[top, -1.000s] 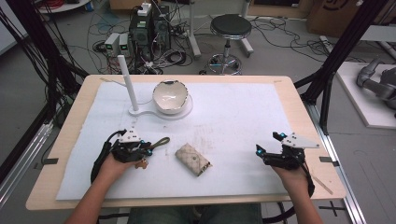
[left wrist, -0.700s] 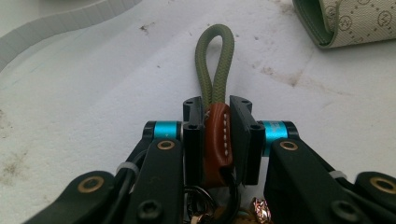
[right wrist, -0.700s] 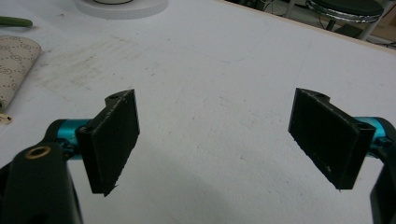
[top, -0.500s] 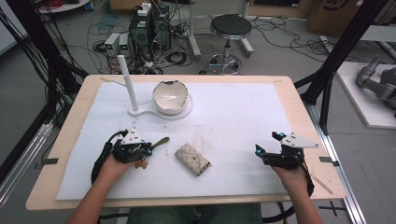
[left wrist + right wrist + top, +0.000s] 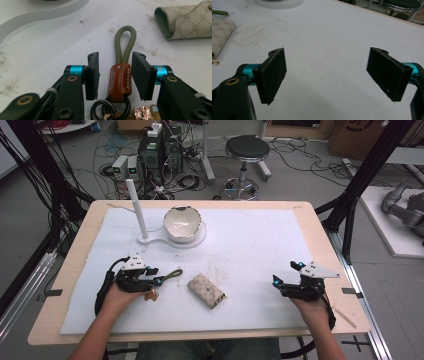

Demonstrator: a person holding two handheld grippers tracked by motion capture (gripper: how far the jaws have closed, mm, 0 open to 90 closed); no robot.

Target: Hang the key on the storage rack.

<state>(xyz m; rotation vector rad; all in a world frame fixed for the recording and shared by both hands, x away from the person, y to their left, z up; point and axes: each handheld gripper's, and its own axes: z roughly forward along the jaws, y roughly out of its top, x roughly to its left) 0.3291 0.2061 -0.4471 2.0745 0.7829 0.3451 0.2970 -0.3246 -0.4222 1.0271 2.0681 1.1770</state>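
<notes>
The keychain [image 5: 120, 77] lies on the bench [image 5: 260, 245] at the near left, between the jaws of the left claw [image 5: 115, 75], which have just been opening and no longer press it, so a release is judged in hand. The right claw [image 5: 334, 75] stands wide apart over bare bench; next, the left claw is to be withdrawn clear of the loop [image 5: 126, 42].

On the table mat [image 5: 260, 245], the key pouch [image 5: 206, 291] lies centre; the keychain [image 5: 167, 276] sits at its nine o'clock, the bowl [image 5: 182, 224] at eleven o'clock.
</notes>
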